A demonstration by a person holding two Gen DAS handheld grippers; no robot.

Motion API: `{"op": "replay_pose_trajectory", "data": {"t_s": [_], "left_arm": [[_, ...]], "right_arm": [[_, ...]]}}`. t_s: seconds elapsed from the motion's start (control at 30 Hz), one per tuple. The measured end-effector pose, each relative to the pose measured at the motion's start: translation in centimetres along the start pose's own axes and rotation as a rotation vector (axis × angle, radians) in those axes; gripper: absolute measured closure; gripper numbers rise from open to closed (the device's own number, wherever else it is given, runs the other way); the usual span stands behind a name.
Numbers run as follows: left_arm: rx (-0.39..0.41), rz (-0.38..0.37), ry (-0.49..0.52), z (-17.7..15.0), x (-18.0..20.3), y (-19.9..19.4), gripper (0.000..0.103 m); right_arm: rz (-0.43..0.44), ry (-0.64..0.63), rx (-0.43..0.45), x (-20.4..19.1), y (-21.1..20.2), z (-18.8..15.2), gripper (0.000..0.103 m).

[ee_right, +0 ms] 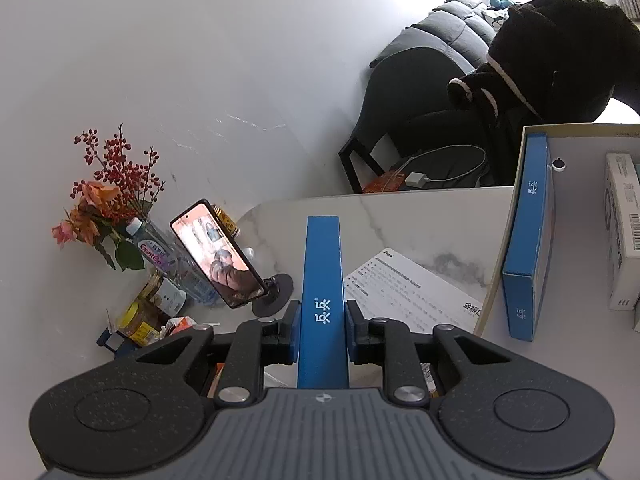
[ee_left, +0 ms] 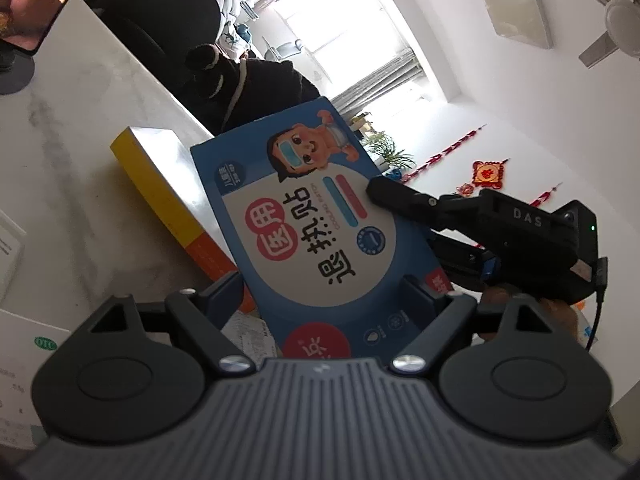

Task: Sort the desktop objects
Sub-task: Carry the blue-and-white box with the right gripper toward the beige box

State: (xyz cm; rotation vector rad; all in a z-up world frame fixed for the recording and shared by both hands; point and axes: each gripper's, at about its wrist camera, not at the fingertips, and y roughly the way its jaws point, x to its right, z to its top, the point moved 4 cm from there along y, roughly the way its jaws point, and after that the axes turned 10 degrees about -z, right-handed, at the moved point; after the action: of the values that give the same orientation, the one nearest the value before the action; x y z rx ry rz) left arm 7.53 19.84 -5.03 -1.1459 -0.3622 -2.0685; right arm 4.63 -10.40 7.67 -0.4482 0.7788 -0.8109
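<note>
Right gripper [ee_right: 322,330] is clamped on the thin edges of a blue box [ee_right: 322,280], centre frame, held above the marble table [ee_right: 420,216]. Left gripper [ee_left: 324,294] stands wide apart, its fingers flanking the box [ee_left: 304,216] without pressing. Yellow box [ee_left: 160,184] lies behind, centre left.

White marble table [ee_right: 420,216], phone stand [ee_right: 276,294], water bottle [ee_right: 160,250], printed sheet [ee_right: 404,280], yellow box [ee_left: 160,184]
</note>
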Motion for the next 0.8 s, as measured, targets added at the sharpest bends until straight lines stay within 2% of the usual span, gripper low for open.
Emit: {"op": "replay_pose_trajectory", "data": {"t_s": [0.23, 0.4, 0.57, 0.7, 0.8], "left_arm": [[-0.003, 0.024, 0.027, 0.4, 0.6, -0.3, 0.019], [-0.004, 0.009, 0.057, 0.7, 1.6, -0.2, 0.020], [-0.008, -0.006, 0.069, 0.8, 2.0, 0.0, 0.020], [-0.009, -0.007, 0.079, 1.2, 2.2, 0.2, 0.020], [-0.014, -0.004, 0.087, 1.3, 2.4, 0.5, 0.020]], "right_arm": [[0.015, -0.004, -0.006, 0.1, -0.1, -0.2, 0.078], [0.025, -0.007, -0.027, 0.0, 0.2, -0.6, 0.077], [0.023, 0.011, 0.009, 0.1, -0.5, -0.6, 0.078], [-0.037, -0.001, 0.061, -0.1, -1.6, -0.3, 0.078], [-0.041, 0.018, 0.080, 0.4, -2.2, 0.4, 0.078]]}}
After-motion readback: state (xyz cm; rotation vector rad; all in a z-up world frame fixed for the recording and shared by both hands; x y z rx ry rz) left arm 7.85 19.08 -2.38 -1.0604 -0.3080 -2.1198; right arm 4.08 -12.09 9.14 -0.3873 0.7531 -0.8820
